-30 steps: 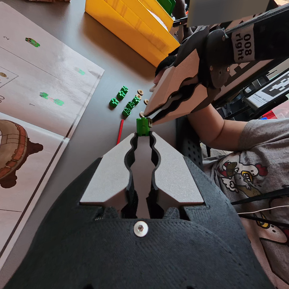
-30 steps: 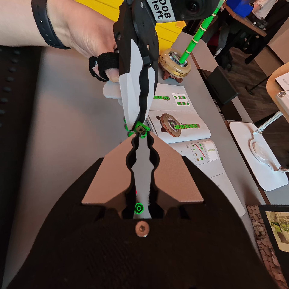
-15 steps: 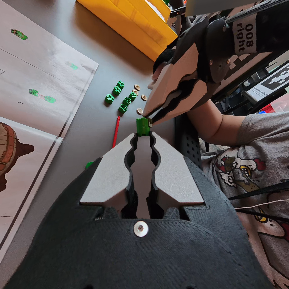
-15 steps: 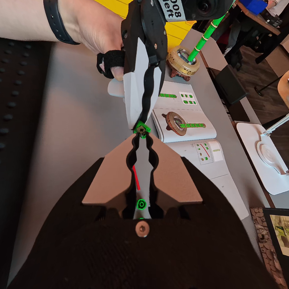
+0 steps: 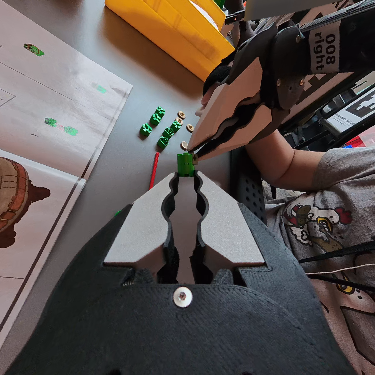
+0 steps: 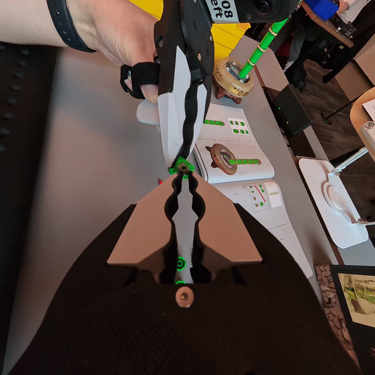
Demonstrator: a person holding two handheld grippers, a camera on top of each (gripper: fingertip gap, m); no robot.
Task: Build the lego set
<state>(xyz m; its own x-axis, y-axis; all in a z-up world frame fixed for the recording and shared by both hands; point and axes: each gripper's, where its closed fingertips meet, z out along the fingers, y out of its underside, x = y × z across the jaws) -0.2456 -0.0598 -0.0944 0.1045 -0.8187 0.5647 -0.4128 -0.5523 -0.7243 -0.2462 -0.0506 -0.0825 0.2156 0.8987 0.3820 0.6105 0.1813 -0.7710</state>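
My left gripper (image 5: 185, 174) is shut on a short green round brick stack (image 5: 185, 164) and holds it above the table. My right gripper (image 5: 192, 154) comes in from the upper right, shut on a small tan piece (image 5: 195, 158) that is pressed against the stack's far end. In the right wrist view, my right gripper (image 6: 183, 176) holds the tan piece (image 6: 183, 168), which has a cross hole, and the left gripper (image 6: 179, 160) comes down from above. Loose green bricks (image 5: 156, 118), tan round pieces (image 5: 181, 114) and a red axle (image 5: 153, 172) lie on the table below.
The open instruction booklet (image 5: 50, 97) lies to the left, also seen in the right wrist view (image 6: 233, 158). A yellow bin (image 5: 172, 34) stands at the back. A tan round model with a green stalk (image 6: 233, 81) stands beyond the booklet. A white plate (image 6: 332, 203) lies to the right. Left and right tips are no more than a few centimetres apart. The left tips stand about 8 centimetres off the red axle (image 5: 153, 172).
Both grippers stay shut and tip to tip. The joined pair has drifted a little over the table, with the tan piece still against the green stack.
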